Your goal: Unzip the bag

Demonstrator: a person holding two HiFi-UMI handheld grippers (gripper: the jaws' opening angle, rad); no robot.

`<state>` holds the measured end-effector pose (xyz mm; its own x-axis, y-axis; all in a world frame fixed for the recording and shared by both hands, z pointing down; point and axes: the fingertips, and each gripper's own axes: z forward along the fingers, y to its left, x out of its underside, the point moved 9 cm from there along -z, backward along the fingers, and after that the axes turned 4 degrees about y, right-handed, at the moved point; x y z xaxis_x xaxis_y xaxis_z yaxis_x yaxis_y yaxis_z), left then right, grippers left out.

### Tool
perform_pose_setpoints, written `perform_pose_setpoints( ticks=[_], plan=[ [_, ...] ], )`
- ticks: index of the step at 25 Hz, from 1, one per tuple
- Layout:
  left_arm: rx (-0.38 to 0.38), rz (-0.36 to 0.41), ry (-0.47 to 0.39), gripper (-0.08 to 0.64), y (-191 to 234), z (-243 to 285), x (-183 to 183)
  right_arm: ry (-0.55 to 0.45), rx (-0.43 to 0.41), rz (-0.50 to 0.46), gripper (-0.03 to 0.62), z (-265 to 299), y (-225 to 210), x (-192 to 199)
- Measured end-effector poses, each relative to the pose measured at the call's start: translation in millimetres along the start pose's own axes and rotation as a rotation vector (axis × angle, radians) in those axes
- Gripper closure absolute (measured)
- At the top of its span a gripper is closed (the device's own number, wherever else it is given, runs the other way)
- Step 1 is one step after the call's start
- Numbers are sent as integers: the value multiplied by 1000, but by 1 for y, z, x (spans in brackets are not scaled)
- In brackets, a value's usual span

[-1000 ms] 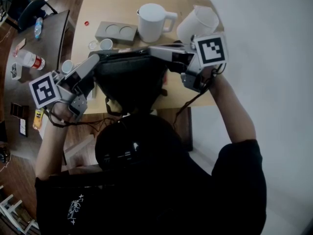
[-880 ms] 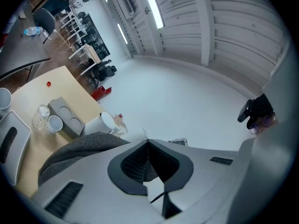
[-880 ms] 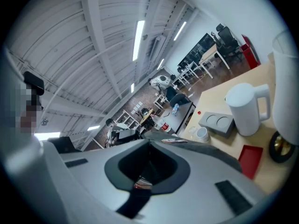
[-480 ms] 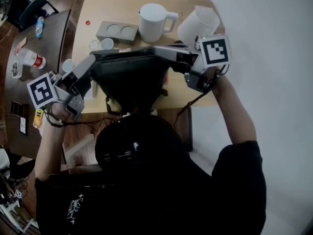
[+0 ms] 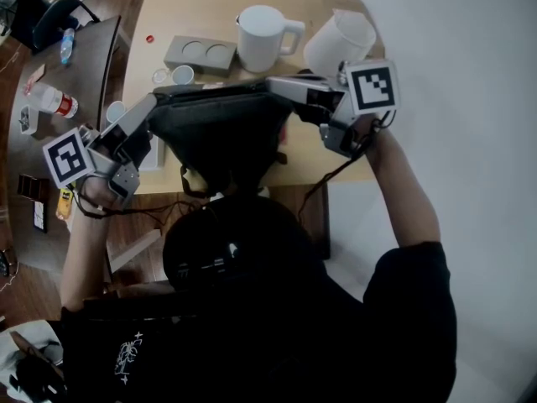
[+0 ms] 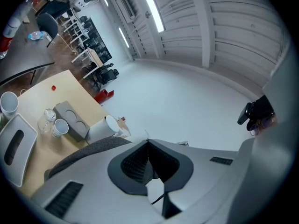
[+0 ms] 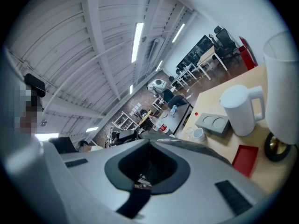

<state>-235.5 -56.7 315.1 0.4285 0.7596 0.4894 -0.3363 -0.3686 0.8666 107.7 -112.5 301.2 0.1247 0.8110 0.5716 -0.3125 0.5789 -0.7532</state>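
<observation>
The jaws of the left gripper [image 5: 153, 99] and right gripper [image 5: 270, 82] are clamped on opposite top corners of the black fabric bag [image 5: 218, 137], held over the pale wooden counter [image 5: 201, 11] and stretched wider than a second ago.

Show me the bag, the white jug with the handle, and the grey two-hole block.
bag [image 5: 220, 133], head view, on its dark front panel.
white jug with the handle [image 5: 260, 40], head view, on its body.
grey two-hole block [image 5: 200, 54], head view, on the top face between the holes.
</observation>
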Motion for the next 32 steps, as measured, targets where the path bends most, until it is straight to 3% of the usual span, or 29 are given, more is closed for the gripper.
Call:
perform_pose_setpoints(
  ticks=[32],
  plan=[
    [-21,-19,-36,557,11,-11,1,-30,20,27,586,-18,-13,5]
  ],
)
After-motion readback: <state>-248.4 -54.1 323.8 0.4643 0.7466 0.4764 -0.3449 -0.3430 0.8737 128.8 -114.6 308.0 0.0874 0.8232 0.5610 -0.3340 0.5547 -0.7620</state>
